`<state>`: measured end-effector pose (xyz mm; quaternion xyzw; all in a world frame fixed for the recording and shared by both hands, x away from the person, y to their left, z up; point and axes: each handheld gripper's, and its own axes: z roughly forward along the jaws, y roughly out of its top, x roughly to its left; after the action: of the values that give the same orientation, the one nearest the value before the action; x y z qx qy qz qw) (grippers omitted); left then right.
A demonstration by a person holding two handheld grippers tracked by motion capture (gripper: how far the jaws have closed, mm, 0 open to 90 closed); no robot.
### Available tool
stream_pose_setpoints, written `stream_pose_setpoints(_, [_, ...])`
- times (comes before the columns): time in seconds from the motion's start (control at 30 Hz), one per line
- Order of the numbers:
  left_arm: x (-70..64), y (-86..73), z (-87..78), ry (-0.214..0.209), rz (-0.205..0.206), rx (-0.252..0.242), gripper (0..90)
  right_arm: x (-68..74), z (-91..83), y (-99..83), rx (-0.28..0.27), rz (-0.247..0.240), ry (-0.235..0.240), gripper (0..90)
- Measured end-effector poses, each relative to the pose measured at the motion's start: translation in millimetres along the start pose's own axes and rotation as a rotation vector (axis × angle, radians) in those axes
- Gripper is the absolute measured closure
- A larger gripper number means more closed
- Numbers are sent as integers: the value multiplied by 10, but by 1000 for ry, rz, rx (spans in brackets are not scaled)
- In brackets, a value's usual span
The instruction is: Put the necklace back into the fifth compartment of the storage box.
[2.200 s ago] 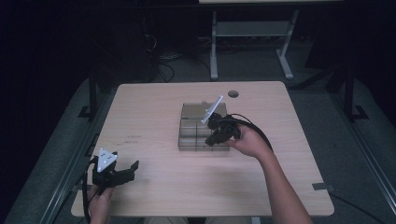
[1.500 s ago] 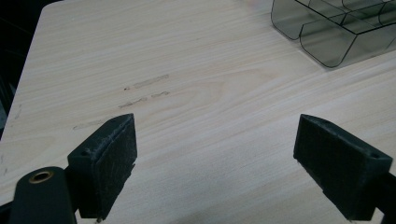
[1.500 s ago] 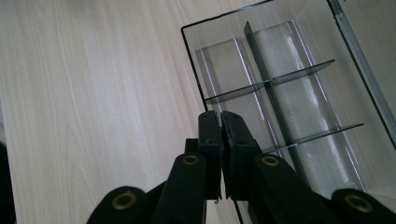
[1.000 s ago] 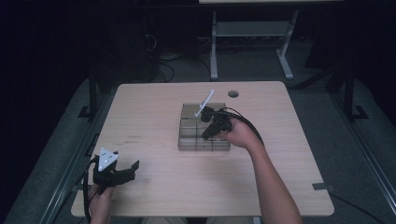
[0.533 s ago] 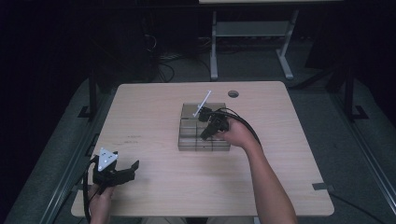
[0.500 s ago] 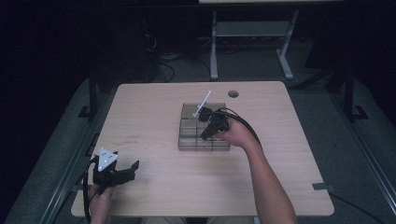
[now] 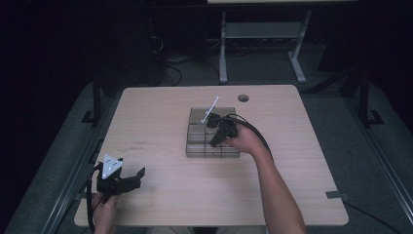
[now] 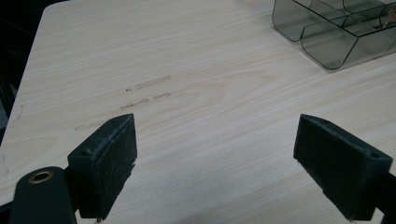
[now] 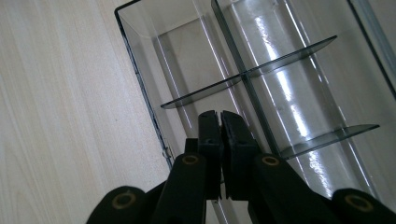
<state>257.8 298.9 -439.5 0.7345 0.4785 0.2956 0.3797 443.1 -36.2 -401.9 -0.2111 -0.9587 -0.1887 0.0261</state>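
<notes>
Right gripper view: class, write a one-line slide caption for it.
Hand-held gripper with jaws pressed together above a clear divided organiser tray on a light wooden table.

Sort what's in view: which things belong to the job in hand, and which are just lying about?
In the job:
- right gripper, jaws closed, over the tray
- clear divided tray

Lying about:
- left gripper, open, apart from the tray
- round hole in the table
- metal stand behind the table
- floor cables
</notes>
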Motion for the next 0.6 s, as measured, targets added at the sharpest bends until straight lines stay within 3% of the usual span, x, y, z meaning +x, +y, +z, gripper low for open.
stream_pose_setpoints(0.6, [-5,2,-9,-3,0,-9,130,-22,145,29,30,12,-5,866])
